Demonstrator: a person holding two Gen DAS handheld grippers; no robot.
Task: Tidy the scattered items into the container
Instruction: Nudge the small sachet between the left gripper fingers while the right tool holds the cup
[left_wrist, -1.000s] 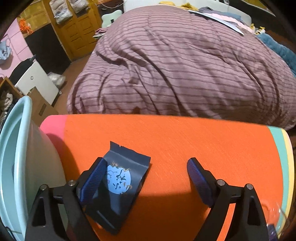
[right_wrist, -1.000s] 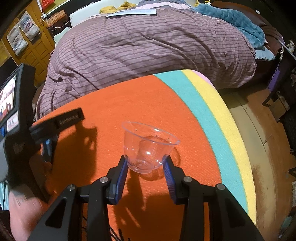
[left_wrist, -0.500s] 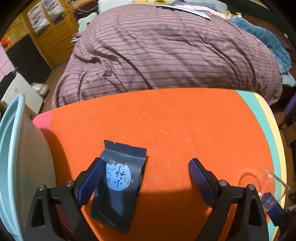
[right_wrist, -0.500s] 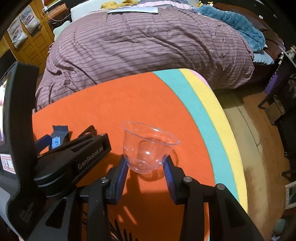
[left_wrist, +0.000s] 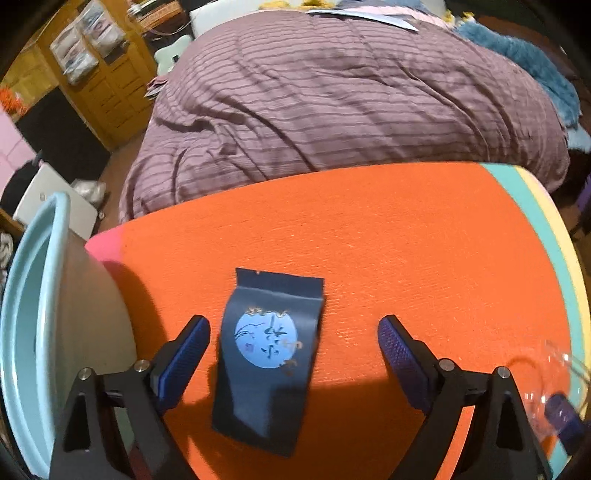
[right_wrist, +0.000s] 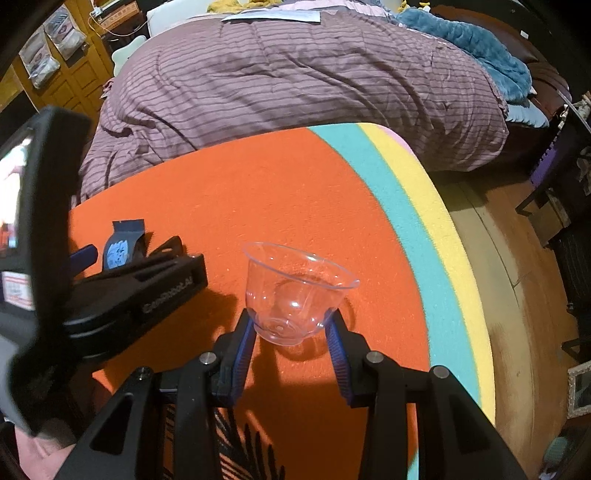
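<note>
Clear cup clamped in right gripper fingers; left gripper, angled down, straddles packet, fingers apart.

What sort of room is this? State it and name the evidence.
Most likely a bedroom in a home: a bed under a rumpled striped quilt, a teal fleece blanket on it, and wooden cupboard doors behind.

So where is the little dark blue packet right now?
The dark blue packet lies flat on the orange mat, between the open left gripper fingers, with the light blue basin to its left.
</note>
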